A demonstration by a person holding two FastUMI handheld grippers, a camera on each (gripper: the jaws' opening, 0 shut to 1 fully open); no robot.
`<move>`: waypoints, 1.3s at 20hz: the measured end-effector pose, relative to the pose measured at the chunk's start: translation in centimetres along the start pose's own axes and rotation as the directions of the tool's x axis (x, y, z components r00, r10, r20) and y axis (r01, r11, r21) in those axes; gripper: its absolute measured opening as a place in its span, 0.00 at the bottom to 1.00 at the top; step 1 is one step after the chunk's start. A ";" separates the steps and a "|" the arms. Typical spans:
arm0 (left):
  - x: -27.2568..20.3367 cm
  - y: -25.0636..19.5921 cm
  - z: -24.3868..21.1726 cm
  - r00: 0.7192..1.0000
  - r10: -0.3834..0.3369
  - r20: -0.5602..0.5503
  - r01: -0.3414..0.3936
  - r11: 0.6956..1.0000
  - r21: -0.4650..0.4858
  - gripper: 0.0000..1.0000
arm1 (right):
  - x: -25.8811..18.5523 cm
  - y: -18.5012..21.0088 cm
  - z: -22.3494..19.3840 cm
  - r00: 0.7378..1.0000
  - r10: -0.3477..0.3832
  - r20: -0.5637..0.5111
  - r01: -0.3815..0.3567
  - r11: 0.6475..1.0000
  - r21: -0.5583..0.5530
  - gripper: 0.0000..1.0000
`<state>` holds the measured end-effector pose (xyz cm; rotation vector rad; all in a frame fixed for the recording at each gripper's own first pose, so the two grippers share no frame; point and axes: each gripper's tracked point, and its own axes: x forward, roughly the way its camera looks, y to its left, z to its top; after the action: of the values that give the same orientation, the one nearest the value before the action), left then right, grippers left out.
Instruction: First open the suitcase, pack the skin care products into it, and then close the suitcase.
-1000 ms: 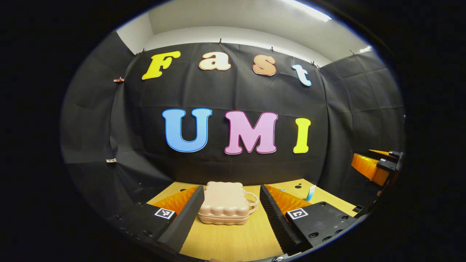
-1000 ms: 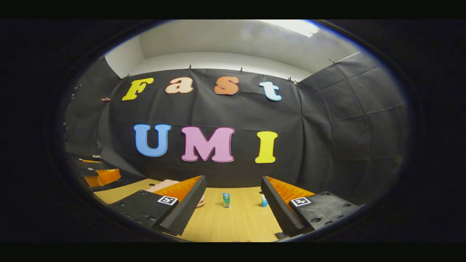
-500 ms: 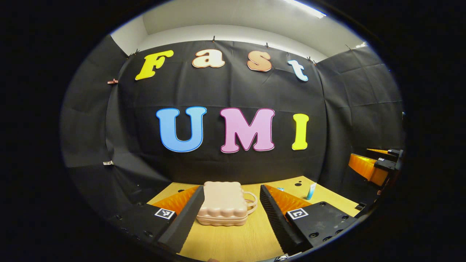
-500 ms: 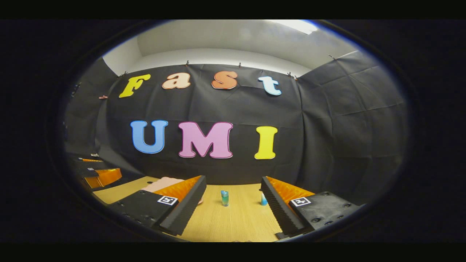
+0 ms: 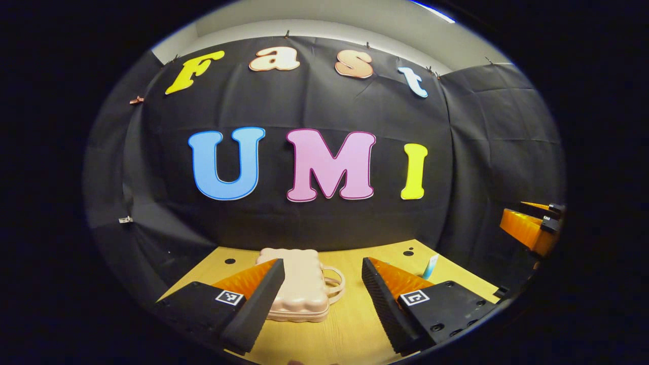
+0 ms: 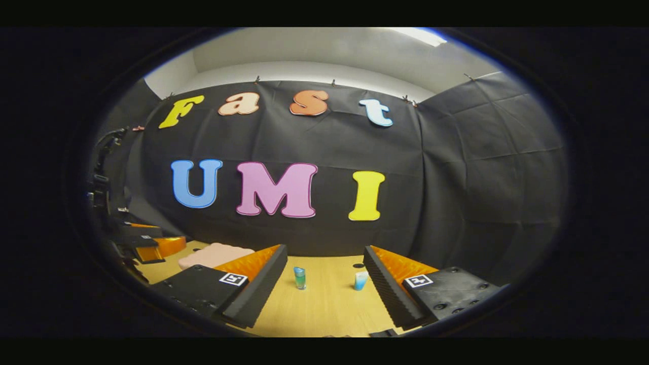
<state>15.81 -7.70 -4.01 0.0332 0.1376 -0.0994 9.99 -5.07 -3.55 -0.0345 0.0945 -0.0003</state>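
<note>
Light wood-grain table (image 5: 350, 334) carries everything, nothing packed yet. Pale pink, ribbed hard-shell suitcase (image 5: 299, 289) lies flat on it, lid down, looped handle toward the right in the left gripper view; judged fully closed, so step one (opening) is not done. Left gripper (image 5: 322, 299) hangs near the case, fingers wide apart, empty, its left finger overlapping the case's edge in view; contact cannot be told. Right gripper (image 6: 324, 291) likewise spread and empty, well short of the products. Small blue-green capped bottle (image 6: 299, 278) stands upright between its fingers, farther off; smaller light-blue tube (image 6: 360, 280) stands just right of it, apart. Left: open, load both, close
</note>
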 end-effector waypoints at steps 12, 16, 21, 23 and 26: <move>21.4 -5.9 -12.6 0.939 0.004 -0.344 0.022 0.997 0.071 0.96 | 13.0 -5.2 -5.6 0.991 0.093 -0.100 -0.087 0.994 0.062 0.96; 25.8 -5.6 -16.8 0.896 0.077 -0.437 -0.039 0.995 0.095 0.93 | 15.0 -5.6 -7.5 0.983 0.130 -0.132 -0.121 0.990 0.074 0.97; 27.8 -4.9 -21.3 0.824 0.142 -0.548 -0.090 0.989 0.120 0.81 | 16.5 -6.6 -9.0 0.975 0.142 -0.169 -0.124 0.986 0.112 0.97; 27.9 -4.5 -22.5 0.791 0.164 -0.589 -0.122 0.986 0.110 0.73 | 16.7 -7.1 -9.4 0.973 0.134 -0.186 -0.111 0.986 0.127 0.97; 27.7 -3.6 -23.6 0.753 0.171 -0.636 -0.137 0.985 0.103 0.55 | 16.6 -7.2 -9.6 0.973 0.128 -0.195 -0.105 0.987 0.124 0.99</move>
<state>39.57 -13.03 -31.31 0.1301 0.8292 0.0811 25.66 -12.66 -14.38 0.0850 0.2997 0.1085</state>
